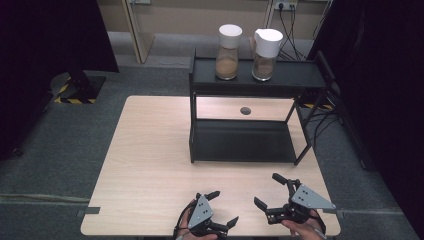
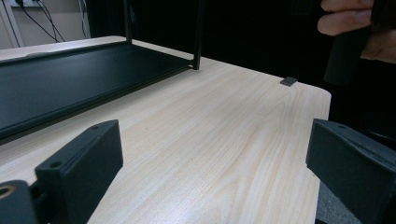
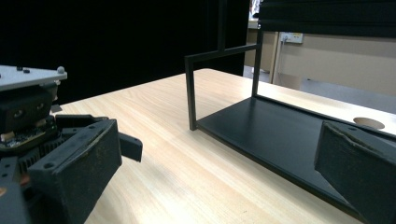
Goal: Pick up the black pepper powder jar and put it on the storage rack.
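Two tongs hover low over the near edge of the worktop (image 1: 150, 150), both spread wide and holding nothing: left tongs (image 1: 223, 208) angled rightward, right tongs (image 1: 267, 191) angled leftward, near each other, before the black shelf rack (image 1: 243, 142).

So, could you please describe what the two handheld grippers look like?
Both the left gripper and the right gripper are black, each with two blocky black jaws and a grey three-cornered plate on top. A dark cable trails from the left one.
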A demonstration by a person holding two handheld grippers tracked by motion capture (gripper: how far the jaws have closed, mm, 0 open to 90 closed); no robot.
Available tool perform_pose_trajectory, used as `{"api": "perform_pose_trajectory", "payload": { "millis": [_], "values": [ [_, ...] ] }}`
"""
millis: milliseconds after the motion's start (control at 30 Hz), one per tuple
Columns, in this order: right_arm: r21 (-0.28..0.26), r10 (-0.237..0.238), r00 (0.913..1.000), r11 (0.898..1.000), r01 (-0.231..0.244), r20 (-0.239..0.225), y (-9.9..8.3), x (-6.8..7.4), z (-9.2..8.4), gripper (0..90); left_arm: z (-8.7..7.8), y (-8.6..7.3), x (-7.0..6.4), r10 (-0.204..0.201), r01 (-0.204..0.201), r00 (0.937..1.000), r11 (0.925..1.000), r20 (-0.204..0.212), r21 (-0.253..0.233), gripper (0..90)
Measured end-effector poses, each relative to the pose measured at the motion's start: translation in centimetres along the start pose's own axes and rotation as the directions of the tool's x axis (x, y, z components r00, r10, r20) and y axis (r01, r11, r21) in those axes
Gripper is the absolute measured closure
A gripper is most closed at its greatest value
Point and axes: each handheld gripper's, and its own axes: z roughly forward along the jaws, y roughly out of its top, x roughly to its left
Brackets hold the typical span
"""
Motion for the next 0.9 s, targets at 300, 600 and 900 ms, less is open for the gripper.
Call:
{"api": "perform_pose_trajectory", "payload": {
  "millis": [300,600,900],
  "values": [
    [0.004,0.0,1.0,1.0,0.0,0.005,-1.2,0.5,-0.3,1.3,-0.2,0.1,0.0,0.002,-0.002,1.0,1.0,-0.002,-0.005,3.3],
    [0.011,0.0,0.9999,1.0,0.0,0.016,-2.2,0.7,-1.1,1.3,-0.1,0.0,0.0,0.002,-0.002,1.0,1.0,-0.002,-0.006,3.3],
    [0.024,0.01,0.9993,1.0,-0.011,0.035,-3.1,0.7,-1.9,1.3,-0.2,0.0,0.0,0.001,-0.001,1.0,0.9999,-0.005,-0.011,3.3]
  ]
}}
